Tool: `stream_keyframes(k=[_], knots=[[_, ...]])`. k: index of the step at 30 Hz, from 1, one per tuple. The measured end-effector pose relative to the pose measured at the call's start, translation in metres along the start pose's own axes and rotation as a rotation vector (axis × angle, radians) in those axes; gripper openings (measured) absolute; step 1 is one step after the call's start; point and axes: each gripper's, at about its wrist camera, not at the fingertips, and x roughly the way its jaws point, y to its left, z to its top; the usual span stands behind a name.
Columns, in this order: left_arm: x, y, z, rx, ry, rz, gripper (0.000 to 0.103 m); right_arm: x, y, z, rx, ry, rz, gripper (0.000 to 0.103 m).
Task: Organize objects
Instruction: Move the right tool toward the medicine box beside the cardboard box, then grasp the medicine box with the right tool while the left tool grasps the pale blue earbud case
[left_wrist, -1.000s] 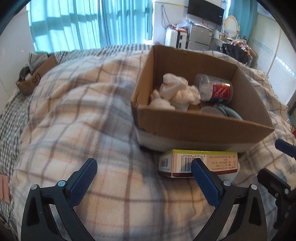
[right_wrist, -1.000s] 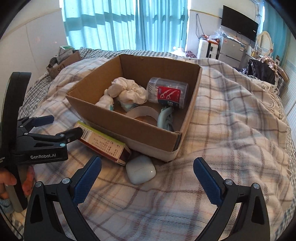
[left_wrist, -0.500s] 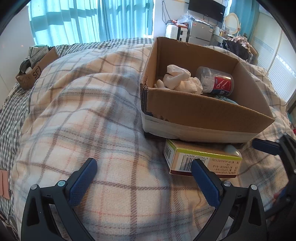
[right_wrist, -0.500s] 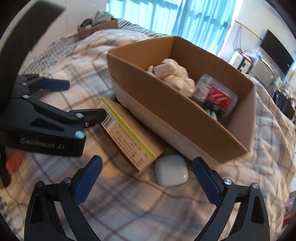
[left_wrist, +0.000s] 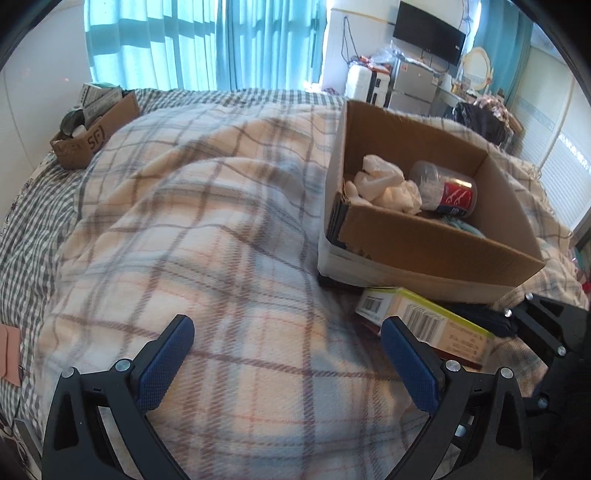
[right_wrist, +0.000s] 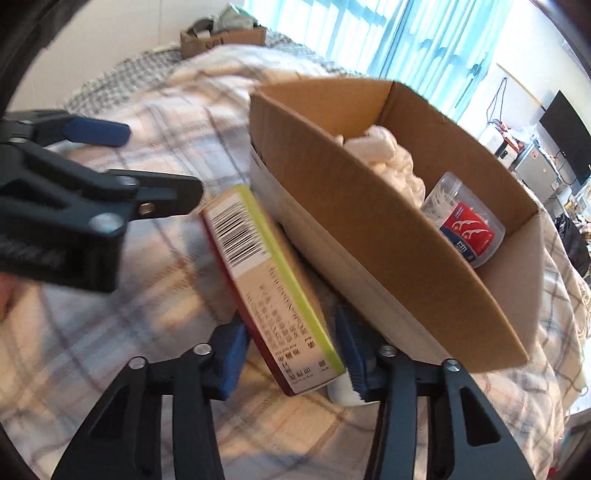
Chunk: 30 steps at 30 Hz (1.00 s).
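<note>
Where the plaid fleece blanket (left_wrist: 221, 229) dips in front of the open brown cardboard box (right_wrist: 373, 221), the right gripper (right_wrist: 293, 360) has its two blue ribbed pads closed in on the near end of the long rectangular carton with a yellow-green edge and a barcode (right_wrist: 266, 273), one pad on each broad side. The carton lies tilted, its far end pointing toward the left gripper and its length running alongside the box's taped white lower wall. Just under the right pad a smooth rounded white case (right_wrist: 343, 393) peeks out from beneath the carton's corner, lying on the blanket. The left gripper (left_wrist: 288, 354) hangs over bare blanket with its blue textured pads spread wide and nothing between them; the carton sits just beyond its right finger, nearer the box. Inside the box lie a crumpled lump of soft white cloth (left_wrist: 388, 186) and, beside it, a clear plastic cylindrical tub with a red label (right_wrist: 463, 221), tipped on its side. The blanket is woolly, cream with grey, blue and pink checks, and bulges in soft folds. At the far end of the bed sits a smaller brown cardboard box (left_wrist: 94, 134) with odds and ends in it, before teal curtains (left_wrist: 192, 40).
</note>
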Motion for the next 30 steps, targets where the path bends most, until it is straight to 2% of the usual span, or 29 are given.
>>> stream_keyframes(k=[4,9,13,15,22,30], knots=[[-0.008,0.004,-0.002,-0.011,-0.012,0.017,0.103,-0.033,-0.008,-0.013,0.078,-0.049,0.014,0.032],[-0.010,-0.006,-0.006,0.010,-0.003,0.036,0.103,-0.077,-0.032,-0.035,0.245,-0.130,-0.007,0.030],[-0.010,-0.029,-0.009,0.039,0.005,0.005,0.103,-0.102,-0.045,-0.046,0.284,-0.154,-0.070,0.029],[-0.007,-0.049,-0.012,0.058,0.020,-0.030,0.103,-0.109,-0.053,-0.054,0.312,-0.156,-0.085,0.029],[0.013,-0.111,-0.022,0.182,0.055,-0.076,0.103,-0.127,-0.084,-0.080,0.398,-0.161,-0.117,0.029],[0.038,-0.150,-0.022,0.251,0.095,-0.163,0.103,-0.120,-0.100,-0.085,0.441,-0.143,-0.129,0.029]])
